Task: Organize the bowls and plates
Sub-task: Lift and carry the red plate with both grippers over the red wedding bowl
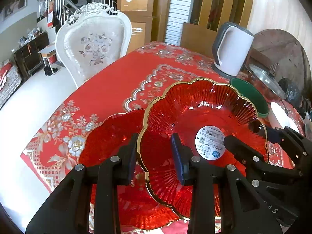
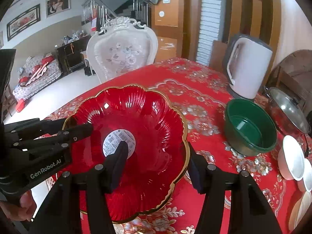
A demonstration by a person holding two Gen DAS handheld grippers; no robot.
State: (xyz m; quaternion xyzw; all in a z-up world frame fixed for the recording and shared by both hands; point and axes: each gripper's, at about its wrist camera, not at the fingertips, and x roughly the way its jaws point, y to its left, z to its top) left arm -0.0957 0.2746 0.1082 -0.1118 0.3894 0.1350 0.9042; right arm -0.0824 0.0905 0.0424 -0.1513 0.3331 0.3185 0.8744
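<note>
A red glass plate [image 1: 195,107] [image 2: 136,113] with a scalloped gold rim and a round white sticker hangs tilted just above a second red plate [image 1: 109,136] lying on the red tablecloth. My left gripper [image 1: 155,136] [image 2: 76,124] is shut on the upper plate's left rim, one finger outside and one inside. My right gripper [image 2: 156,147] [image 1: 249,135] straddles the right rim; its inner finger lies by the sticker and its outer pad is against the rim. A green bowl [image 2: 251,128] [image 1: 251,95] and stacked white bowls [image 2: 292,156] stand to the right.
A white kettle [image 2: 247,68] stands at the back right, with a pot under a glass lid [image 2: 286,109] beside it. An ornate white chair [image 1: 93,44] faces the table's far left side. The table edge [image 1: 58,113] runs close to the lower plate's left.
</note>
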